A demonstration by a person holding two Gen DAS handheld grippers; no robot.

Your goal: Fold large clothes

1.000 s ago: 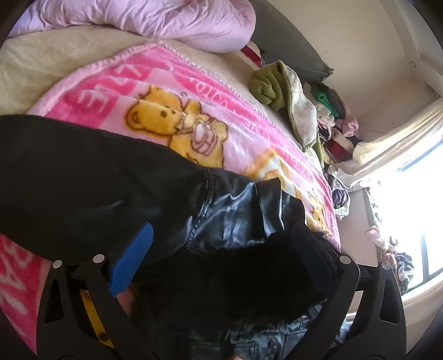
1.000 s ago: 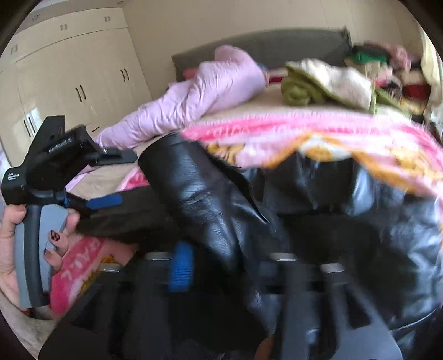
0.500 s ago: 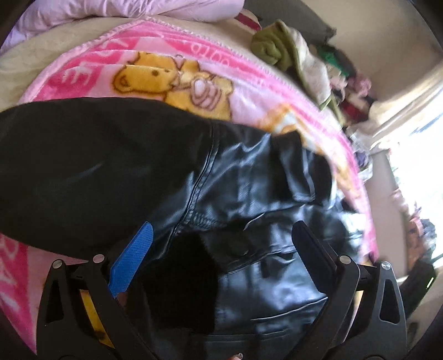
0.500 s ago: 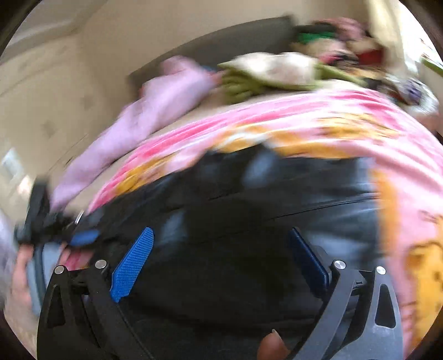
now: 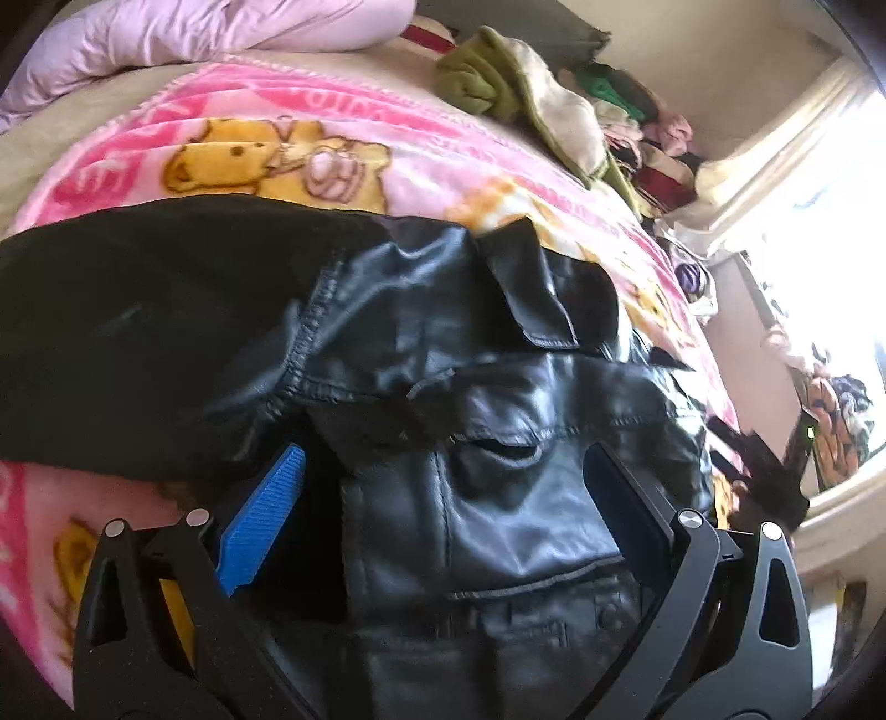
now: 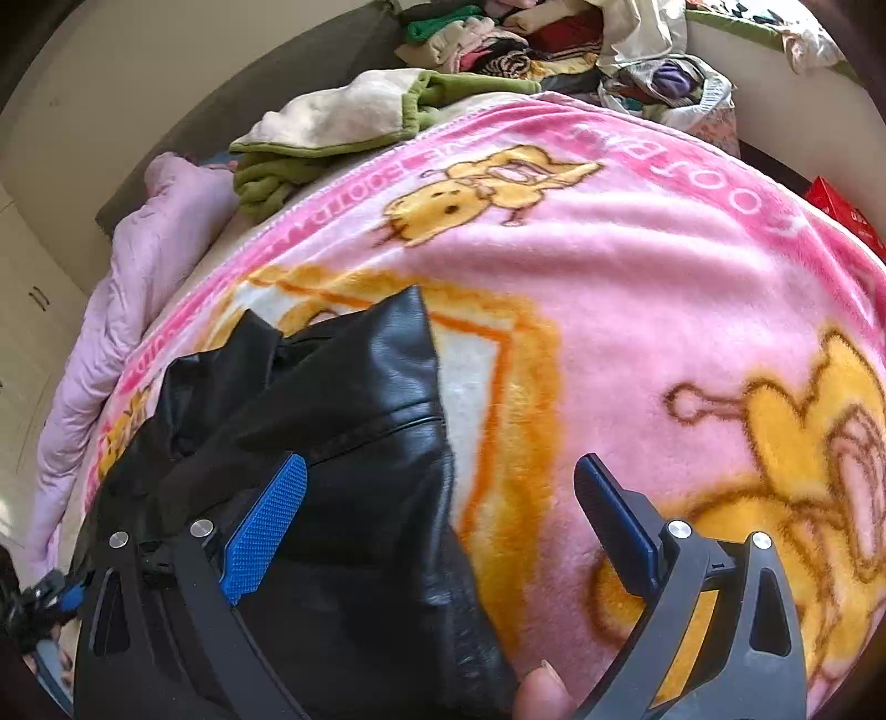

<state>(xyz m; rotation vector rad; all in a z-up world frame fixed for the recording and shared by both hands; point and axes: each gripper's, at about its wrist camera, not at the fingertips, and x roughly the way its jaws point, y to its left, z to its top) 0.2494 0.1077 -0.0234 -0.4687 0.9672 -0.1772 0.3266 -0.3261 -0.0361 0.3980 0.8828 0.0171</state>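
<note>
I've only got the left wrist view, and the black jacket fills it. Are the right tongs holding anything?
Observer: No. The right tongs are open and nothing is pinched. They straddle the jacket edge.
Operator: What's on the other side of that edge?
Observer: Only pink blanket. No other garment lies on that stretch.
Operator: Anything beyond the blanket?
Observer: A red box shows at the far right of the right wrist view.

A home bedroom. A bed [image 6: 310, 216] carries a pink cartoon-bear blanket [image 6: 637, 310] and a lilac quilt [image 5: 221, 33], with heaped clothes [image 6: 498, 39] by its dark headboard [image 6: 277, 94]. A curtained window [image 5: 819, 183] and pale wardrobe doors [image 6: 33, 310] flank it.
</note>
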